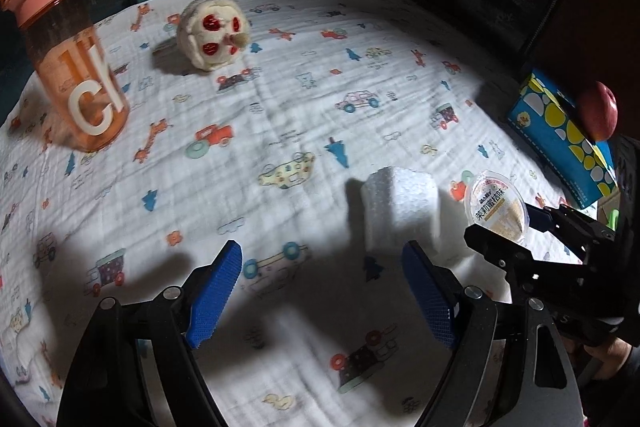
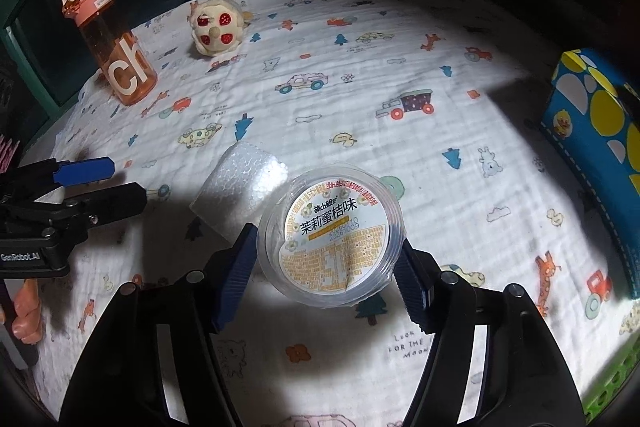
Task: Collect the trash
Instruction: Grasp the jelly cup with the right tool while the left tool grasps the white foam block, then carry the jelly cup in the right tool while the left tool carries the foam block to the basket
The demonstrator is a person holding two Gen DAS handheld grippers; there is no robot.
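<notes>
A clear plastic cup with a printed lid (image 2: 332, 235) sits between the blue pads of my right gripper (image 2: 326, 267), which is shut on it just above the patterned cloth. The cup (image 1: 498, 209) and the right gripper (image 1: 516, 227) also show in the left wrist view at the right. A white foam block (image 2: 240, 187) lies on the cloth just left of the cup. My left gripper (image 1: 326, 291) is open and empty, with the foam block (image 1: 398, 211) just beyond its right finger. It also shows in the right wrist view (image 2: 104, 183).
An orange water bottle (image 1: 68, 67) stands at the back left. A cream plush toy with red spots (image 1: 214, 35) lies at the back. A blue and yellow box (image 2: 596, 143) stands at the right, with a red apple (image 1: 599, 111) on it.
</notes>
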